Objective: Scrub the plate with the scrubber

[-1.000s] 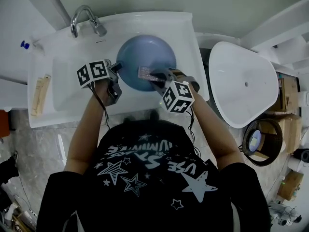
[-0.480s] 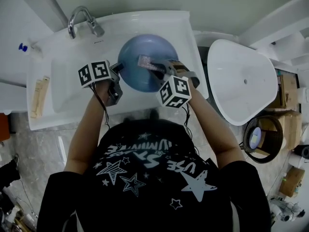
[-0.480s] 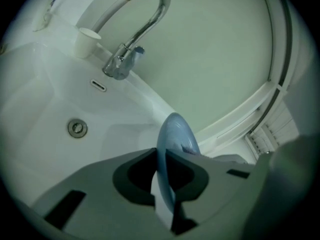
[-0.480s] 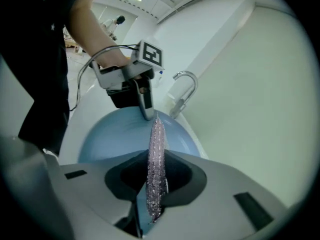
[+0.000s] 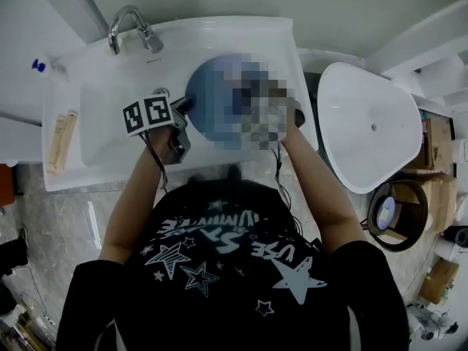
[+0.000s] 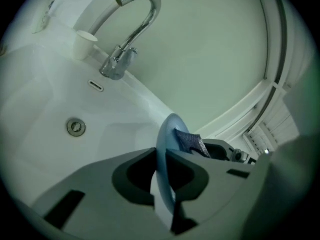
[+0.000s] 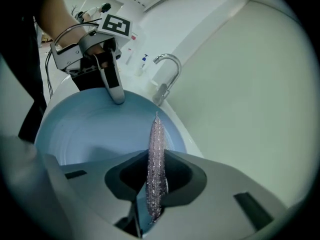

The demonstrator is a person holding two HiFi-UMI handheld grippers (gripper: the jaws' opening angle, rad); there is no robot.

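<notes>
A blue plate (image 5: 207, 101) is held on edge over the white sink (image 5: 88, 134). My left gripper (image 5: 181, 108) is shut on its near-left rim; in the left gripper view the rim (image 6: 164, 144) runs between the closed jaws of the left gripper (image 6: 162, 181). My right gripper (image 7: 156, 186) is shut on a flat, glittery pinkish scrubber (image 7: 156, 151), which stands against the plate's face (image 7: 90, 134). The left gripper (image 7: 117, 96) shows across the plate at its far rim. A mosaic patch hides the right gripper in the head view.
A chrome faucet (image 5: 131, 28) stands at the sink's back, over the drain (image 6: 76, 127). A white cup (image 6: 85, 43) sits on the ledge and a wooden item (image 5: 60, 143) on the left rim. A large white fixture (image 5: 373, 123) and a round bin (image 5: 398, 214) are to the right.
The plate and left gripper have shifted slightly right. The right gripper with the scrubber has moved up across the plate's face and now lies under a mosaic patch.
</notes>
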